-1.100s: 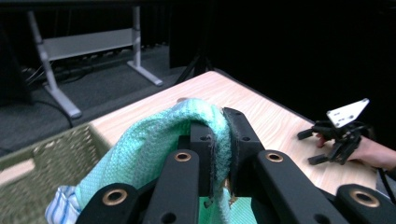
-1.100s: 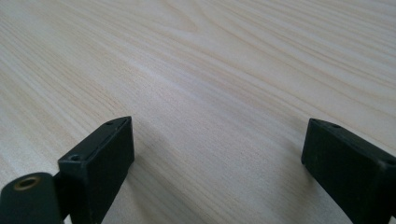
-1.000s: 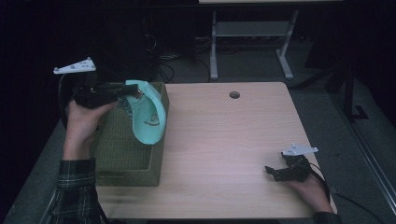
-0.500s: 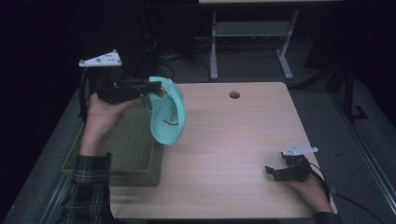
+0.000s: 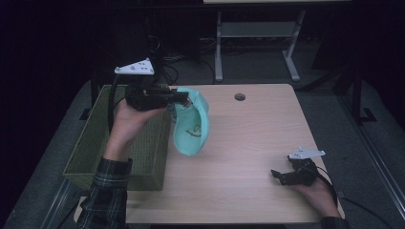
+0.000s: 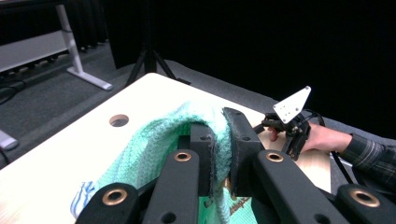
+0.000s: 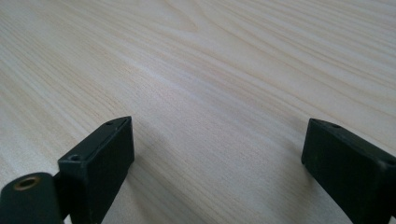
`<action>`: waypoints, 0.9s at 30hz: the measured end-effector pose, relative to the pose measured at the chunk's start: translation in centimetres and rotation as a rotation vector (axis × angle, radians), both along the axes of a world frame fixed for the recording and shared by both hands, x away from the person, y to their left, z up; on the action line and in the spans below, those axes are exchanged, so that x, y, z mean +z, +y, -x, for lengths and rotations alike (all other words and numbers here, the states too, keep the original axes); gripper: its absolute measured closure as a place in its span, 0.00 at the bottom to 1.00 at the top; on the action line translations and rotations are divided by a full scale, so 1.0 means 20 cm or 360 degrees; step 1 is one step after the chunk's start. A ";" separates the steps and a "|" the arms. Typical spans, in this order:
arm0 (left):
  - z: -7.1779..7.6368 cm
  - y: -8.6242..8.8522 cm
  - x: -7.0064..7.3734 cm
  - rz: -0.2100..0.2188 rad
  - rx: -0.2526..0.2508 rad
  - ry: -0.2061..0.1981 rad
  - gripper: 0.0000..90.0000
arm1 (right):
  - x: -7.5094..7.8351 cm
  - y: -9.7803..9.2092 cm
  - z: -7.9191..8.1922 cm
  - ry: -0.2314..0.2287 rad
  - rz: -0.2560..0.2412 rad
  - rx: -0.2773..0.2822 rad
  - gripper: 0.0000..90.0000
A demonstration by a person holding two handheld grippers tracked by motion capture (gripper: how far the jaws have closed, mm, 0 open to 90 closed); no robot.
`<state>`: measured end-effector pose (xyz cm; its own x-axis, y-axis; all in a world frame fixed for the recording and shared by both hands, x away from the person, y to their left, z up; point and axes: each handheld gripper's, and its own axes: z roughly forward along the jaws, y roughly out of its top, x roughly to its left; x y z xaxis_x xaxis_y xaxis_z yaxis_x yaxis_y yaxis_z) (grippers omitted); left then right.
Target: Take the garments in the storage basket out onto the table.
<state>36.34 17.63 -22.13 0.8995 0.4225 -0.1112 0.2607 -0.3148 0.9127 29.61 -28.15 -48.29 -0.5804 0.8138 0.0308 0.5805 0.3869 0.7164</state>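
- High view showed the left gripper [image 5: 184, 97], clamped on the mint knit garment [image 5: 191, 125], had carried it from the green basket [image 5: 95, 143] over the table's left edge.
- Right gripper [image 5: 282, 175] rested wide open and empty near the front right corner.

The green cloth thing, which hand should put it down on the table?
Left, probably. The left gripper is already shut on the green cloth, which hangs over the table. The right gripper rests open near the table's edge, holding nothing.

The mint-green cap [image 6: 154, 154] runs off the bottom edge of the left gripper view, its printed emblem too small to read. In the high view, the green basket [image 5: 95, 143] lies partly hidden beneath the person's forearm.
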 end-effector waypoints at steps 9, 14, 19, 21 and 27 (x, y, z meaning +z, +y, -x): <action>0.01 -0.10 -0.08 -0.0019 -0.0090 0.0015 0.91 | 0.00 0.00 0.00 -0.0006 0.0003 0.0003 0.10; 0.01 -0.14 -0.12 -0.0016 -0.0115 0.0037 0.91 | 0.00 0.00 0.00 -0.0006 0.0003 0.0003 0.10; 0.02 -0.20 -0.18 -0.0032 -0.0158 0.0054 0.91 | 0.00 0.00 0.00 -0.0006 0.0003 0.0005 0.10; 0.02 -0.22 -0.21 -0.0040 -0.0169 0.0060 0.91 | 0.00 0.00 0.00 -0.0005 0.0002 0.0004 0.10; 0.01 -0.29 -0.29 -0.0079 -0.0212 0.0078 0.91 | 0.00 0.00 0.00 -0.0004 0.0001 0.0003 0.10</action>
<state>36.09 11.74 -28.01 0.9420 0.3059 -0.1380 0.2573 -0.3942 0.8823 29.63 -28.16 -48.30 -0.5820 0.8127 0.0284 0.5778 0.3887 0.7177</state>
